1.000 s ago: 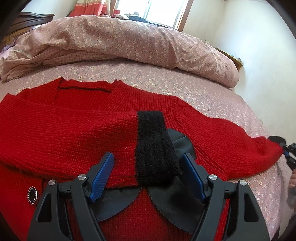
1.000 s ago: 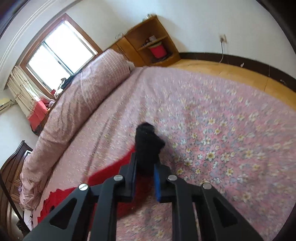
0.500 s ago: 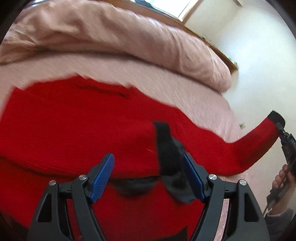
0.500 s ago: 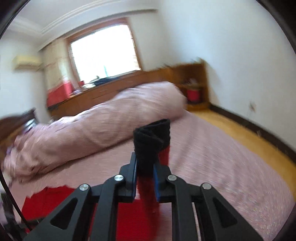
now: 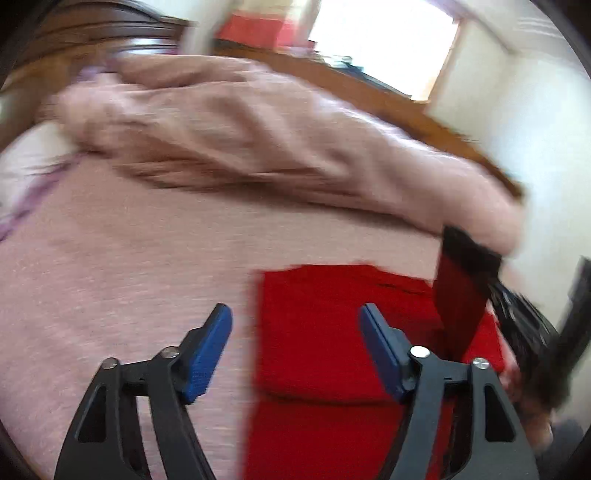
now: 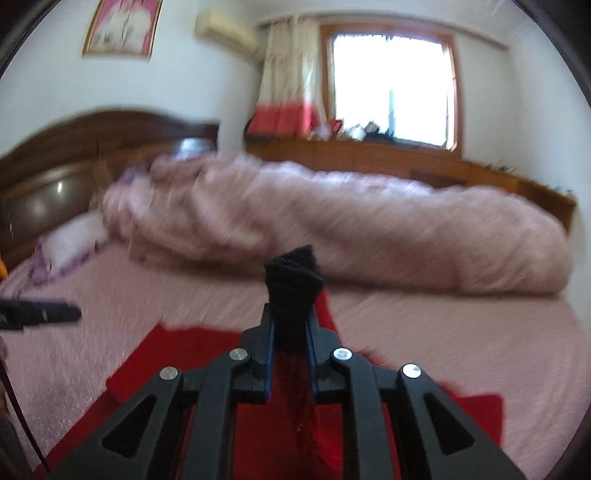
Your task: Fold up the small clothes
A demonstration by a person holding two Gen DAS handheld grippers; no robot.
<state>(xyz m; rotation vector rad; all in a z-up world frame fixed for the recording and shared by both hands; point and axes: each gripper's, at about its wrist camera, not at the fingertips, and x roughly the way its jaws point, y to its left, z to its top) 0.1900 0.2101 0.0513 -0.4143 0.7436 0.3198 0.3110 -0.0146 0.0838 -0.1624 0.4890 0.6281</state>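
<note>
My left gripper (image 5: 295,332), wide apart, has swung off the red sweater (image 5: 332,354); my right gripper (image 6: 290,328) still pinches its black cuff (image 6: 293,275), lifted higher.

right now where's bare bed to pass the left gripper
Bare pink bedsheet lies left of the red sweater, up to the rolled quilt. Crowded on the right: the right gripper holds the black cuff there.

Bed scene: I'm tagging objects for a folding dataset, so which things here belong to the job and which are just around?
Part of the job:
red sweater
its black cuff, pinched in the right hand-held gripper
left hand-held gripper, open

Just around:
rolled pink quilt
pillow
headboard
window
framed picture
</note>
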